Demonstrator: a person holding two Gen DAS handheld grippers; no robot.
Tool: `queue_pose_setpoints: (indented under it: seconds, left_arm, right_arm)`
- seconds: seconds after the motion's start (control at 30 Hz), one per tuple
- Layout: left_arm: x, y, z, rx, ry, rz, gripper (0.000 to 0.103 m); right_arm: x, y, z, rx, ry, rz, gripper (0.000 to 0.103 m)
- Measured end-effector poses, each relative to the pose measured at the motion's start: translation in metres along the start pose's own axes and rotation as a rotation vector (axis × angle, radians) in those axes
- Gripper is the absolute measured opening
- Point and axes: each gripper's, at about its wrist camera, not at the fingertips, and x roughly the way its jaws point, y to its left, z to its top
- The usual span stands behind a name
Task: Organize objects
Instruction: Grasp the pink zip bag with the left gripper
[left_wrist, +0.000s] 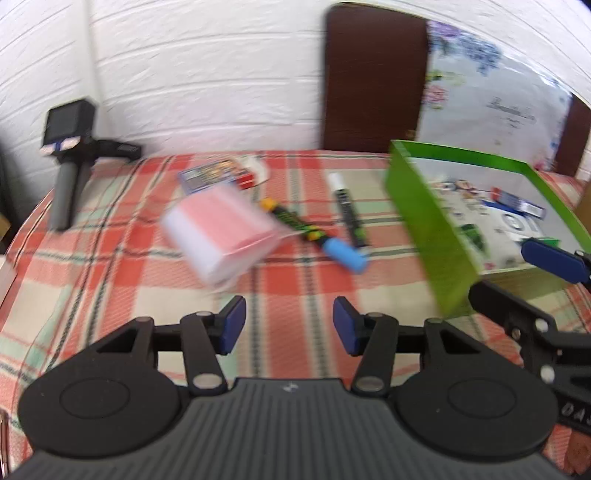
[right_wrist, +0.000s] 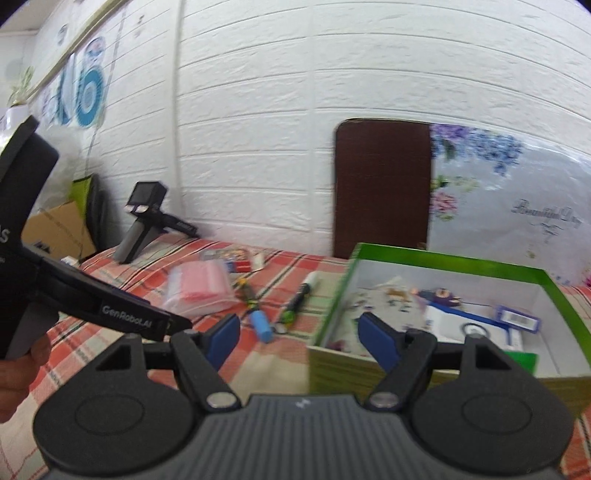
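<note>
On the plaid cloth lie a pink bag of cards (left_wrist: 221, 232) (right_wrist: 201, 291), a marker with a blue cap (left_wrist: 314, 234) (right_wrist: 256, 312), a black marker with a white cap (left_wrist: 347, 208) (right_wrist: 299, 299) and a printed packet (left_wrist: 218, 173) (right_wrist: 225, 256). A green box (left_wrist: 436, 229) (right_wrist: 554, 291) with several items inside stands at the right. My left gripper (left_wrist: 289, 325) is open and empty, just short of the pink bag and markers. My right gripper (right_wrist: 299, 338) is open and empty, over the box's near left corner.
A black handheld device (left_wrist: 70, 155) (right_wrist: 144, 225) stands at the far left of the table by the white brick wall. A dark brown chair back (left_wrist: 373, 77) (right_wrist: 382, 188) with a floral cloth stands behind the table. A cardboard box (right_wrist: 55, 230) sits left of the table.
</note>
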Motion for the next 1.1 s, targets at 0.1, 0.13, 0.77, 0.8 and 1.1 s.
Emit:
queue_pose_setpoints:
  seconds: [0.1, 0.13, 0.77, 0.8, 1.1]
  left_arm:
    - [0.008, 0.029, -0.006, -0.059, 0.017, 0.035, 0.056]
    - [0.011, 0.041, -0.009, -0.087, 0.024, 0.046, 0.056]
    - [0.058, 0.153, 0.014, -0.501, 0.016, -0.224, 0.074]
    - [0.063, 0.151, 0.018, -0.509, 0.01, -0.243, 0.081]
    - [0.087, 0.111, 0.027, -0.443, 0.03, -0.277, 0.056]
  right_arm:
    - [0.017, 0.022, 0.001, -0.054, 0.03, 0.046, 0.073]
    - [0.024, 0.029, 0.0, -0.07, 0.043, 0.066, 0.073]
    - [0.218, 0.078, 0.034, -0.117, 0.251, 0.319, 0.095]
    - [0.22, 0.073, 0.028, -0.082, 0.27, 0.343, 0.094]
    - [0.19, 0.091, 0.015, -0.198, 0.198, 0.314, 0.065]
